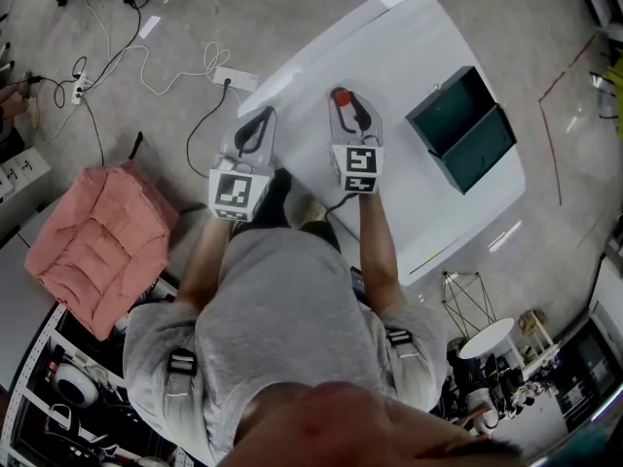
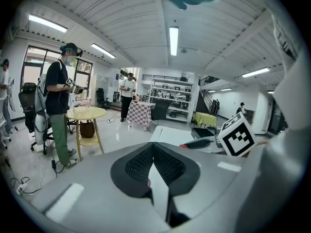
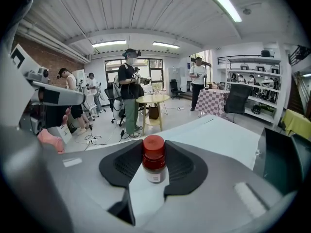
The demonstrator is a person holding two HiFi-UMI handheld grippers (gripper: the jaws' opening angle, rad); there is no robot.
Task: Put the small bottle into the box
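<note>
A small brown bottle [image 3: 154, 161] with a red cap stands upright on the white table [image 1: 409, 47]. My right gripper [image 3: 154, 168] is round it, one black pad against each side of it. From the head view only the bottle's red cap [image 1: 340, 96] shows, at the right gripper's [image 1: 343, 102] tips. The dark green box [image 1: 462, 129] lies open on the table to the right of that gripper, apart from it; its dark wall [image 3: 284, 161] shows in the right gripper view. My left gripper [image 1: 255, 129] hovers at the table's left edge, its jaws [image 2: 153, 144] shut on nothing.
A pink cushioned seat [image 1: 97, 241] stands on the floor at the left. A power strip with cables [image 1: 234, 76] lies beyond the table's left edge. A round wooden table [image 2: 86, 113] and several standing people are farther off in the room.
</note>
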